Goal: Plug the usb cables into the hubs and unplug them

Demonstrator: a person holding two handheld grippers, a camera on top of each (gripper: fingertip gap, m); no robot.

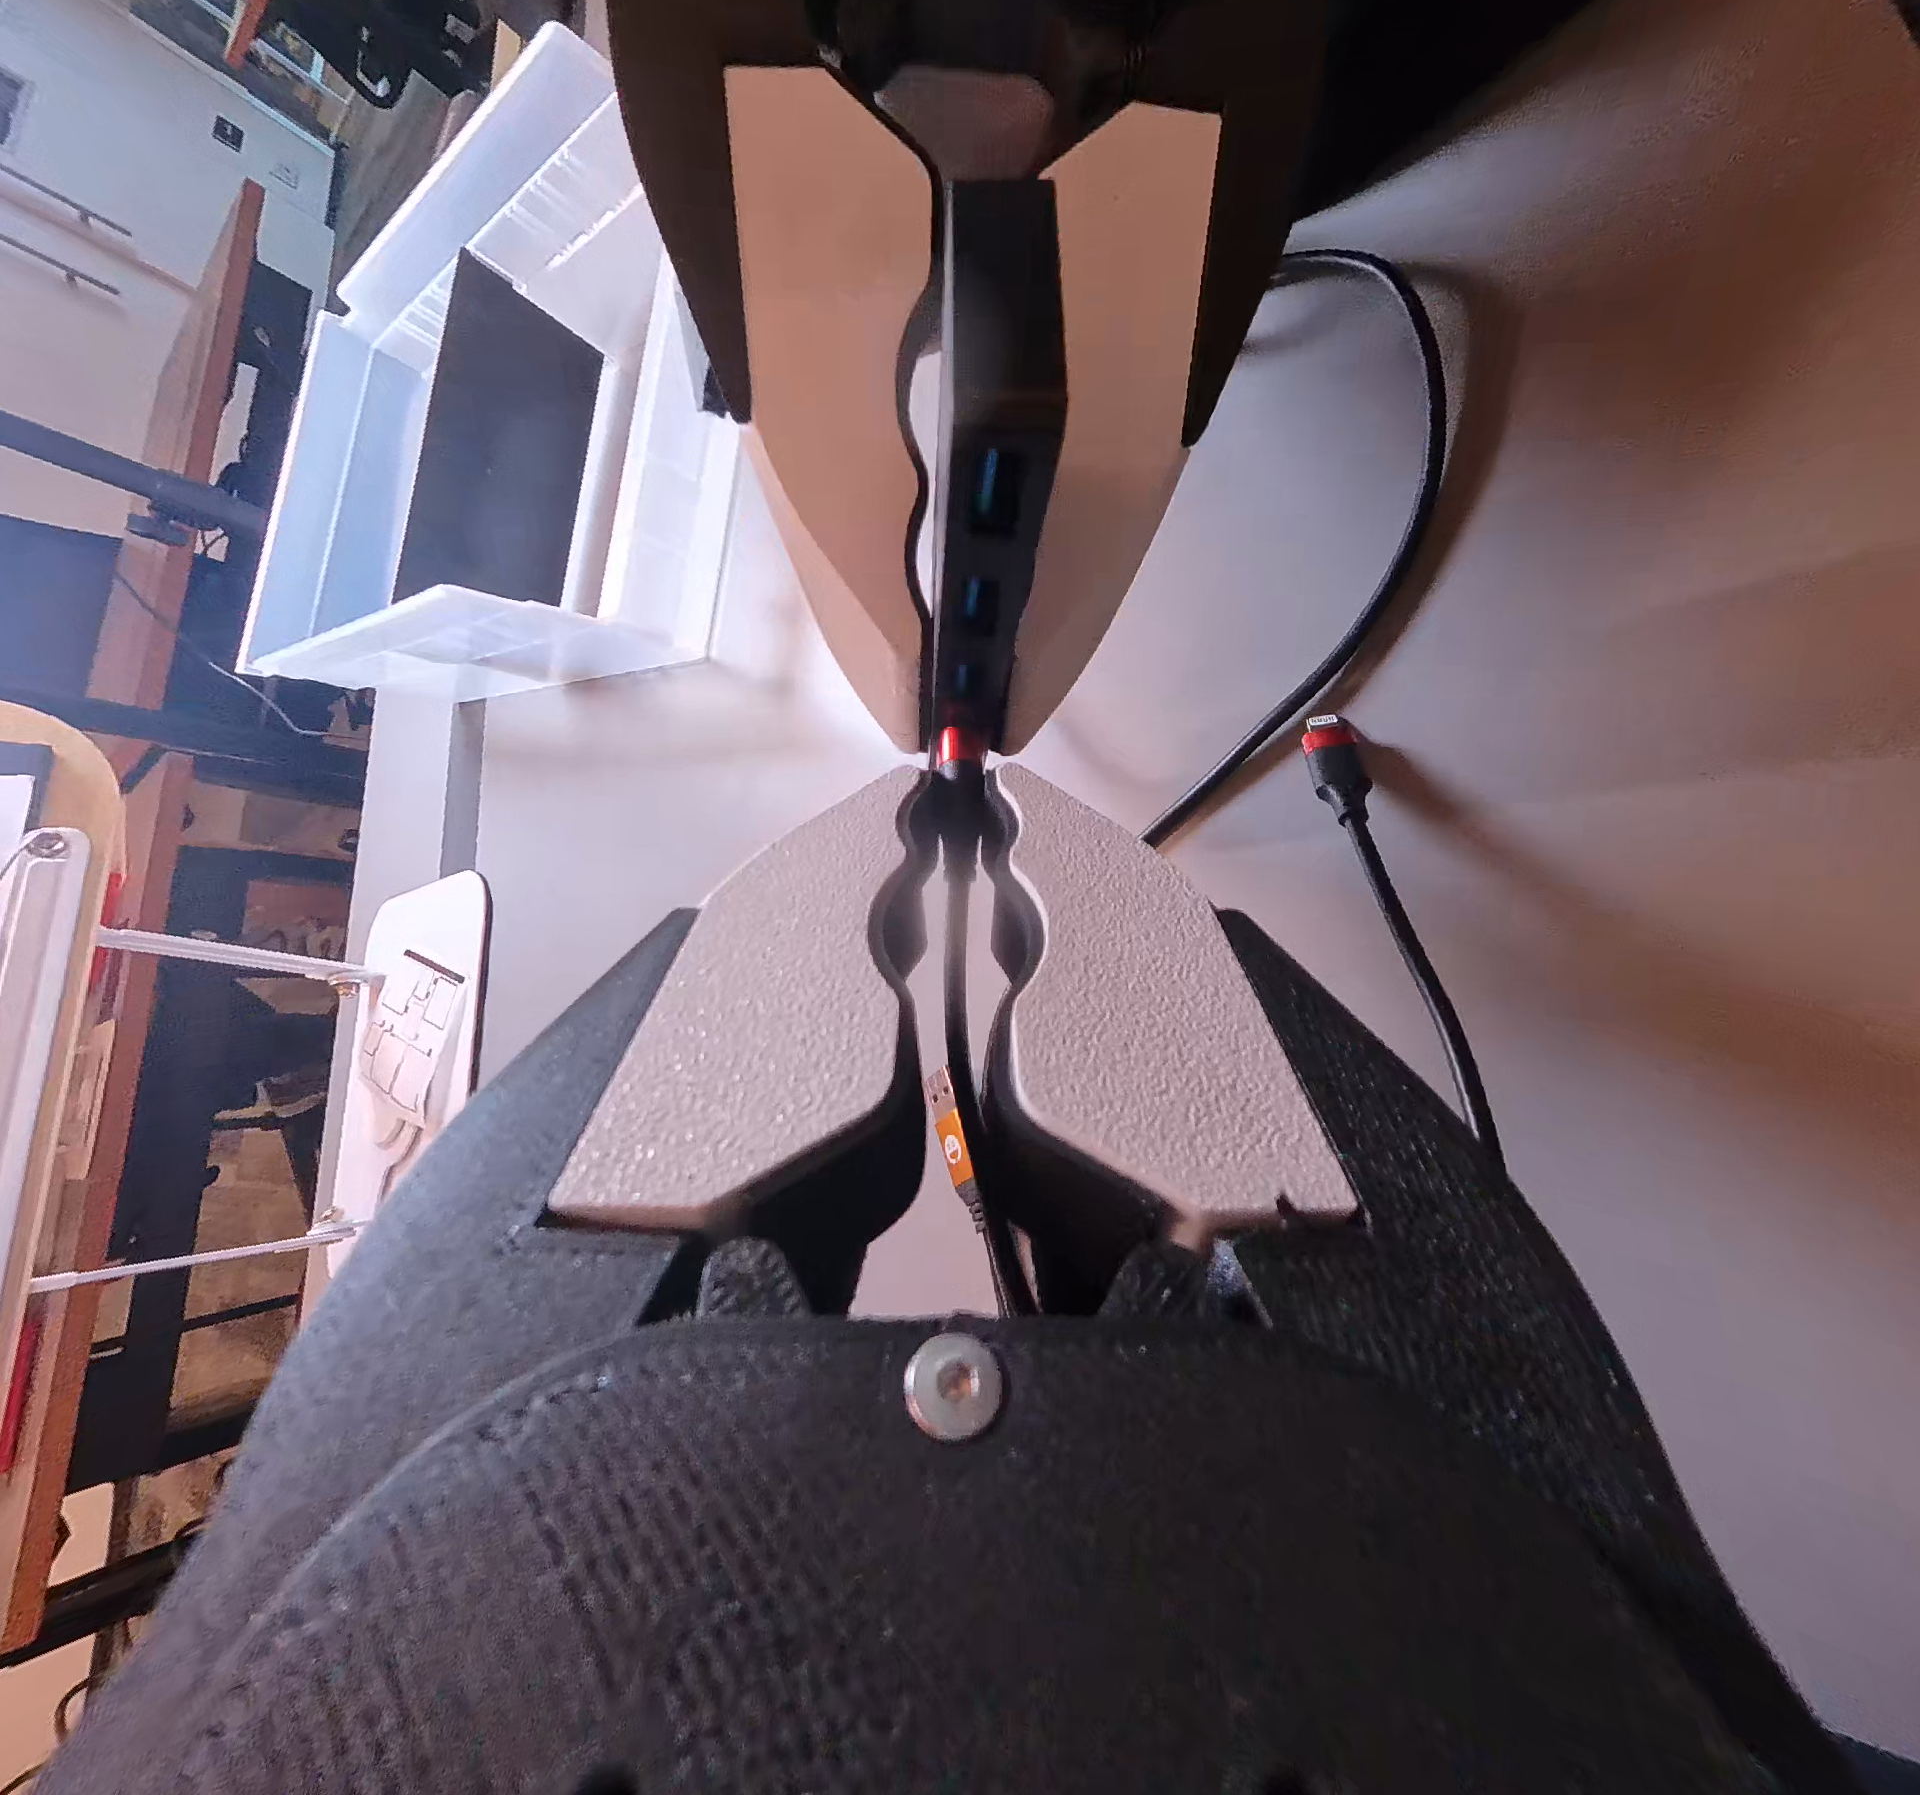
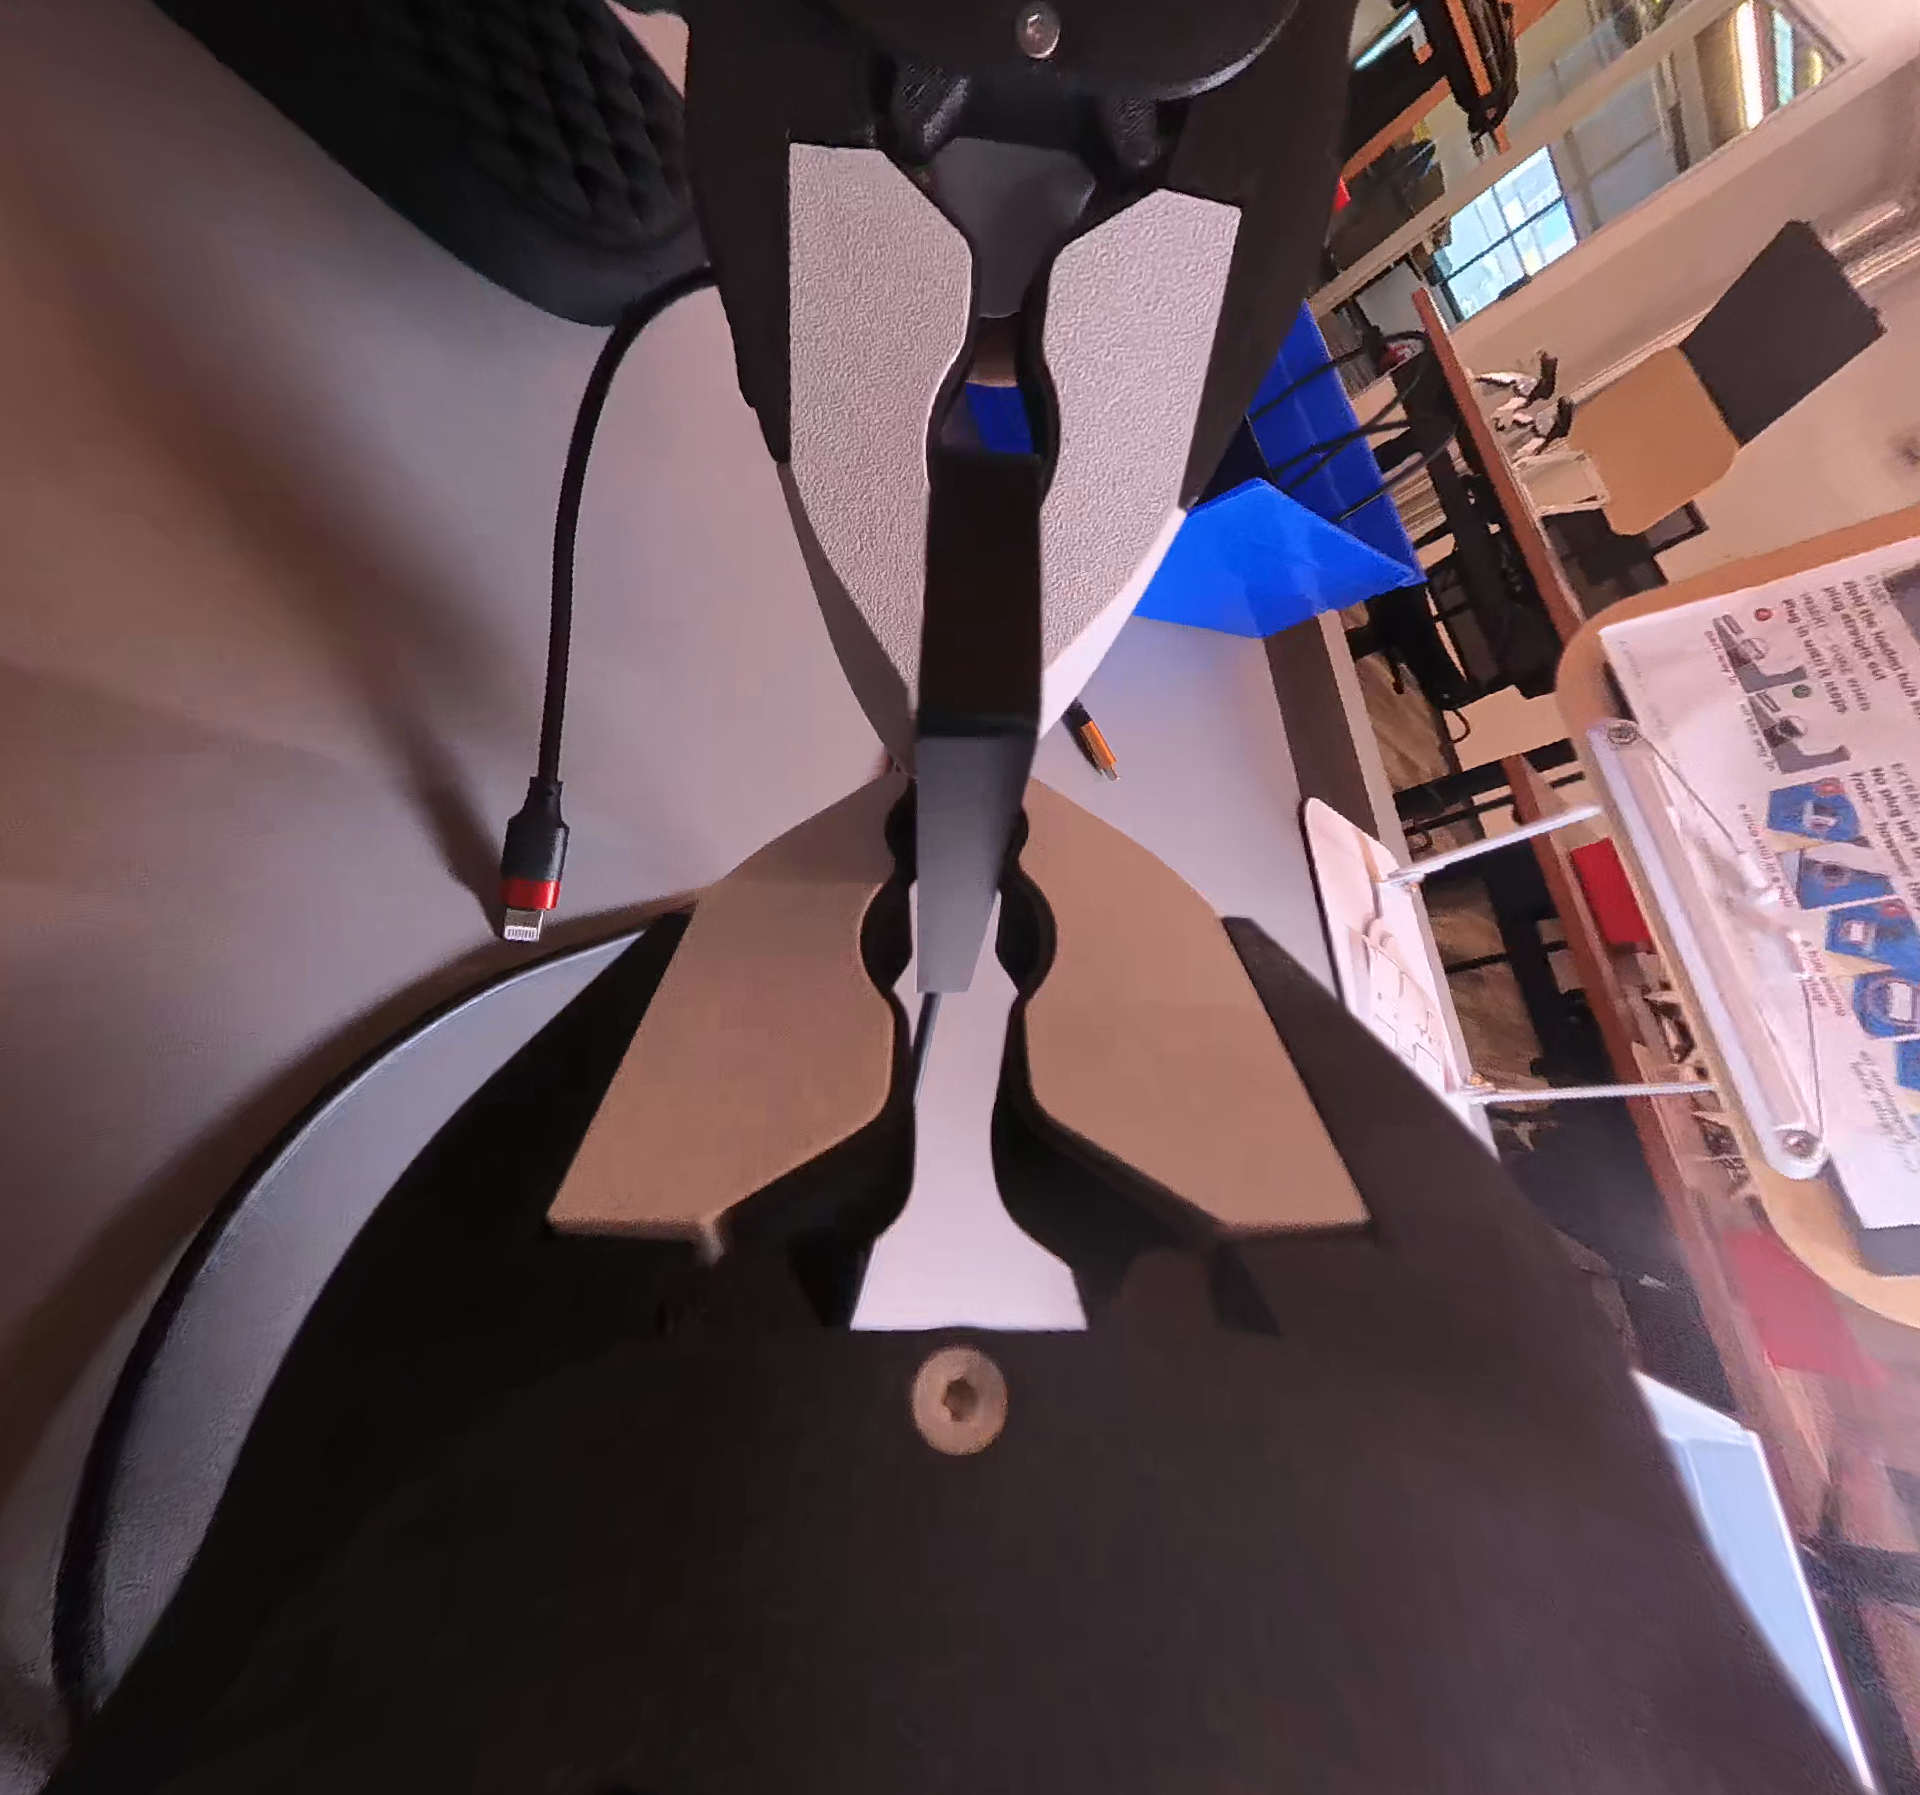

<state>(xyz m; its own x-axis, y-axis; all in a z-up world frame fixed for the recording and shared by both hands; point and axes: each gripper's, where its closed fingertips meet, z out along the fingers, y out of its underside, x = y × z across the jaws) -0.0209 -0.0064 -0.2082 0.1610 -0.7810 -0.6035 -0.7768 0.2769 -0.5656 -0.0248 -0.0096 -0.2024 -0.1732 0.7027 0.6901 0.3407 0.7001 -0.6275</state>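
A black USB hub [image 1: 992, 374] with blue ports is clamped in my right gripper [image 1: 964, 732], which comes in from the top of the left wrist view. My left gripper [image 1: 956, 774] is shut on a red-and-black USB plug [image 1: 951, 746] that meets the hub's near end. The plug's black cable [image 1: 961, 966] runs back between my fingers. In the right wrist view the hub [image 2: 961, 862] is a grey-and-black bar held in my right gripper [image 2: 956, 800], with the left gripper [image 2: 971, 737] opposite. The plug is hidden there.
A loose red-and-black cable end [image 1: 1330, 748] [image 2: 532, 872] lies on the white table [image 1: 1610, 602]. An orange USB plug [image 1: 951, 1132] [image 2: 1091, 743] lies under the grippers. A clear plastic bin [image 1: 343, 498], a blue bin [image 2: 1278, 550] and a stand with a printed sheet [image 2: 1766, 810] are at the table's edges. My left and right fingertips are right by each other.
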